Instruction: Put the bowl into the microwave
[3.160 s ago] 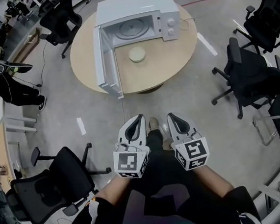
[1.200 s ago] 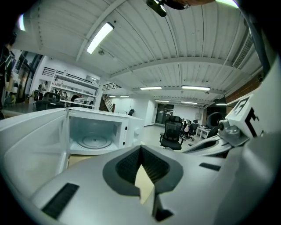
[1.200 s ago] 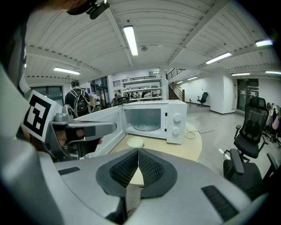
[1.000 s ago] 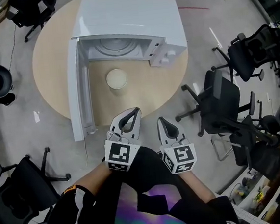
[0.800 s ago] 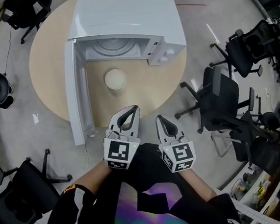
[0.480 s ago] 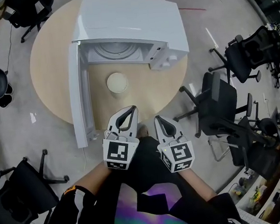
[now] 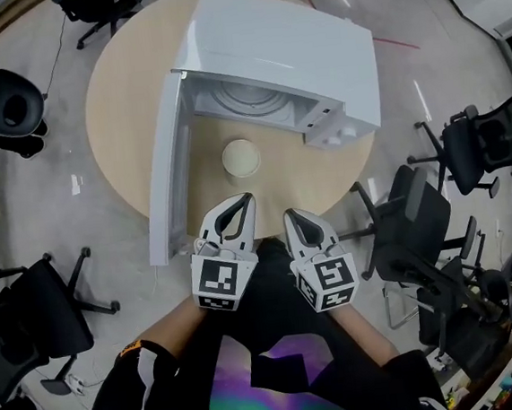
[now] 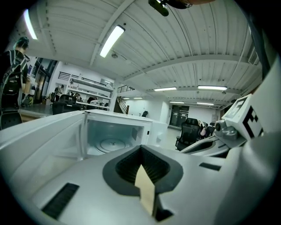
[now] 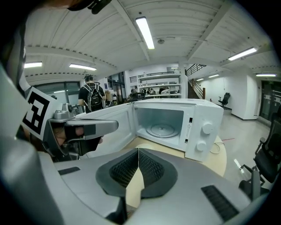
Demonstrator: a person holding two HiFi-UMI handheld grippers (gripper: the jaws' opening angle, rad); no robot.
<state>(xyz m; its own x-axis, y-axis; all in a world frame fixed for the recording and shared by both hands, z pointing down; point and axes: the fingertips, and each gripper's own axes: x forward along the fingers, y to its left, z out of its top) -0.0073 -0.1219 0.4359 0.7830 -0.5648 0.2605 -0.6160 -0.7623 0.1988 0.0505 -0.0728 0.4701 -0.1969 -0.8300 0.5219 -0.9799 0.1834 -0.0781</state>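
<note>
The small round cream bowl [image 7: 241, 158] stands near the front edge of the round wooden table [image 7: 120, 104], before the open white microwave [image 7: 286, 52]. The left gripper [image 7: 240, 203] and the right gripper [image 7: 293, 218] are both closed and empty. One of them should probably open wide first, then approach the rim slowly.

Pale bowl [image 7: 241, 158] upright before open white microwave [image 7: 287, 57]

Left gripper [image 7: 245, 199] and right gripper [image 7: 290, 214] sit side by side, pointing forward; both jaws together, empty.
</note>
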